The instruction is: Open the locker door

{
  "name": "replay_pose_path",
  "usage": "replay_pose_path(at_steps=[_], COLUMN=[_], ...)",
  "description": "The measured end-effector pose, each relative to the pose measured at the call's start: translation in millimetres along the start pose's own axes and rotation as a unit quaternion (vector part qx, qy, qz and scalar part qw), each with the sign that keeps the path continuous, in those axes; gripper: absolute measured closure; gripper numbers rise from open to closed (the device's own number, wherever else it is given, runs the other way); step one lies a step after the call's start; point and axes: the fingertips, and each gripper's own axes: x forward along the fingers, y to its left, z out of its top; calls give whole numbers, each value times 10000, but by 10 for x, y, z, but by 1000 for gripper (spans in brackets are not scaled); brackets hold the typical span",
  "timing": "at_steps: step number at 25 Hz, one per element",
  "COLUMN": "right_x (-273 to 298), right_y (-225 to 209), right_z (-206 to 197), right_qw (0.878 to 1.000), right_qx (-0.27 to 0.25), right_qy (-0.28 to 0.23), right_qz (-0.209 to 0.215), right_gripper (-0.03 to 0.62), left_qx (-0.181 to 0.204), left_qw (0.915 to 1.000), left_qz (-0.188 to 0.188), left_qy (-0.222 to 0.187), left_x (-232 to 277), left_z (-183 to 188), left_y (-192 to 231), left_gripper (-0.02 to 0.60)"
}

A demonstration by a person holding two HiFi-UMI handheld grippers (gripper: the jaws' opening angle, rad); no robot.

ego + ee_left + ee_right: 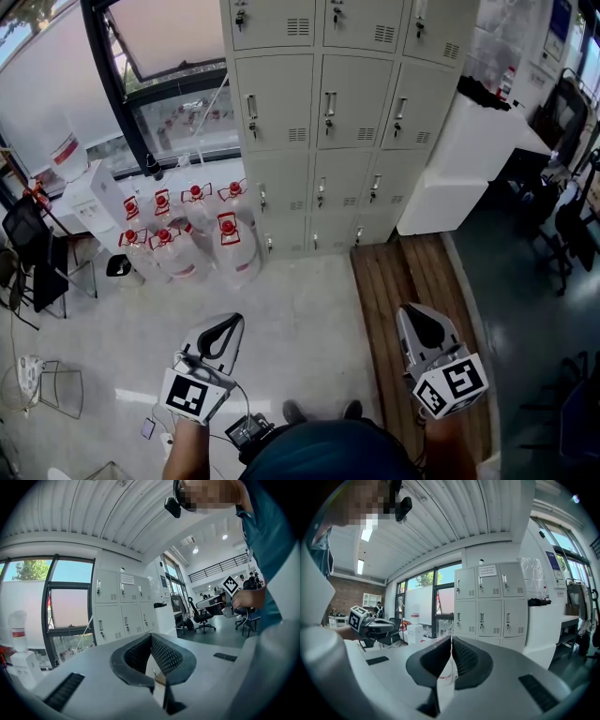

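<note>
Two grippers at bottom of frame, grey shells, black ribbed pads. Left gripper (pixel 228 324) fingers together, nothing between; right gripper (pixel 423 315) fingers likewise together, empty. Brown wooden slats (pixel 403 281) right of centre. Clear rounded plastic jugs (pixel 202 239), red caps, centre left; contents unclear. Grey metal lockers (pixel 323 122) upper centre, vented doors closed, well apart from grippers.
</note>
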Motion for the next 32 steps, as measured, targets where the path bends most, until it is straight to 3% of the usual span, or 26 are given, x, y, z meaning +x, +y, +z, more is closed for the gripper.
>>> replay_pose_path(at_steps=[10, 16, 32], right_x=[243, 364, 1697], right_y=[285, 126, -531], right_z=[35, -66, 191], right_qw=[9999, 9998, 9964], right_qx=[117, 186, 132], right_qy=[-71, 51, -83], right_qz=[-37, -110, 832], right_gripper=[556, 557, 556], left_qx=[-33, -95, -147], left_qw=[9999, 9999, 9969], left_qz=[-150, -122, 728], left_qy=[-48, -3, 263], left_x=[-97, -1, 709], left_z=[-153, -261, -244], left_y=[295, 344, 803], left_gripper=[565, 565, 565])
